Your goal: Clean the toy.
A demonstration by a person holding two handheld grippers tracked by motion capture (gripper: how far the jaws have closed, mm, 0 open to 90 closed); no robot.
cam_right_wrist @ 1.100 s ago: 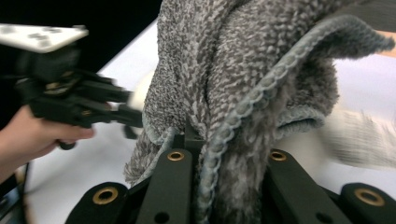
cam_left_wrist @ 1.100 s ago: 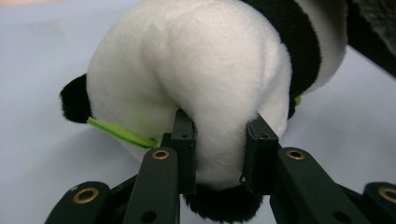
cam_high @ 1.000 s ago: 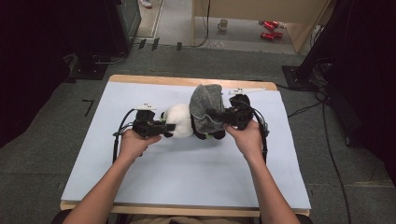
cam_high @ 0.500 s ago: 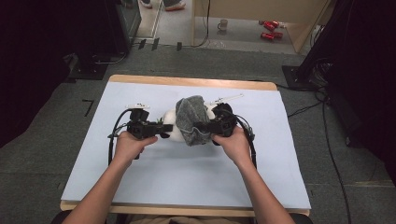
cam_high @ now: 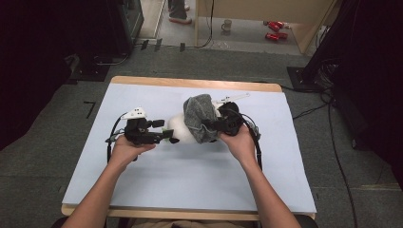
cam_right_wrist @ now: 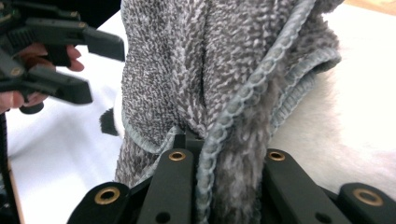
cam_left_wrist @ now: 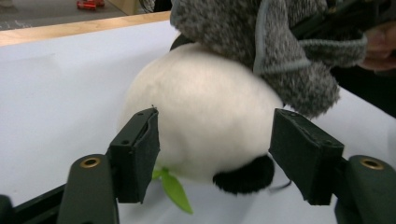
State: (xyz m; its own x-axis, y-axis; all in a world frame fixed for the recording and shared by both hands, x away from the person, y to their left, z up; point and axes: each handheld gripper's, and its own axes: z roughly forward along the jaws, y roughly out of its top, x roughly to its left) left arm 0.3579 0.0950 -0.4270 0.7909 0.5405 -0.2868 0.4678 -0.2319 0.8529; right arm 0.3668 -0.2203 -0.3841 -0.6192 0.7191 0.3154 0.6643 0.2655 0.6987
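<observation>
Release is the news at the left: the left gripper [cam_high: 164, 134], at about nine o'clock from the plush panda [cam_high: 179, 129], has just been opening its jaws. A second ago they were nipped in at the toy's left end; now they stand spread to either side of the white body [cam_left_wrist: 205, 121], pads clear of the fur, with the toy between them but not pressed. A green leaf [cam_left_wrist: 175, 186] and a black foot [cam_left_wrist: 245, 175] show beneath that body in the left gripper view.

Moving right, the panda has shifted toward the left and nearer the person since a second ago, and now lies near the middle of the pale blue table cover [cam_high: 190, 190]. The grey towel [cam_high: 198, 118] is draped over its right part, at roughly three o'clock from the white body.

Farther right, the right gripper [cam_high: 216, 126] is clenched on a bunched fold of the towel [cam_right_wrist: 219, 93], its hemmed edge running between the jaws. It has come down and leftward with the cloth.

I judge that the wrapping is partly done: with the left letting go, that hand is probably free to take a new hold on toy or cloth.

Count: one panda, one towel, one leaf, two grippers, two hands [cam_high: 126, 149], one table. On the floor at twelve o'clock stand one mug [cam_high: 227, 24] and two red objects [cam_high: 273, 29].
</observation>
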